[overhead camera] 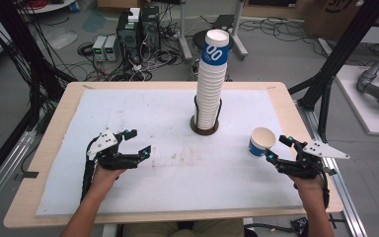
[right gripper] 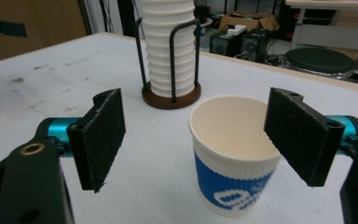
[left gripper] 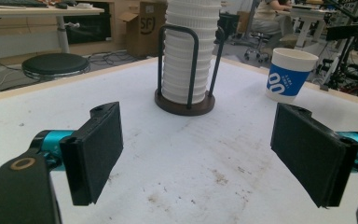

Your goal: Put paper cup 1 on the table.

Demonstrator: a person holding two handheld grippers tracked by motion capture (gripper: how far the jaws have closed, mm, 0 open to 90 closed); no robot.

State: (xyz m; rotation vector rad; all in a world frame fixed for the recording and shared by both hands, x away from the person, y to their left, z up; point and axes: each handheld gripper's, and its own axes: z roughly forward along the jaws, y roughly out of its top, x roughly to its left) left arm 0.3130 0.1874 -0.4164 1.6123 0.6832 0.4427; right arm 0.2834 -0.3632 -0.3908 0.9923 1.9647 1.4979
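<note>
One cup (right gripper: 233, 158) upright between parted right tool (right gripper: 193, 135) pads, untouched.

In the left gripper view the cup stack (left gripper: 190, 51) runs out through the top edge, so its height cannot be read there; its holder's base (left gripper: 185, 103) is partly hidden behind the rods. In the right gripper view the paper cup (right gripper: 233, 158) has its blue print blurred and its right rim covered by a jaw pad. Lower centre of the high view, the person's forearms are cropped.
</note>
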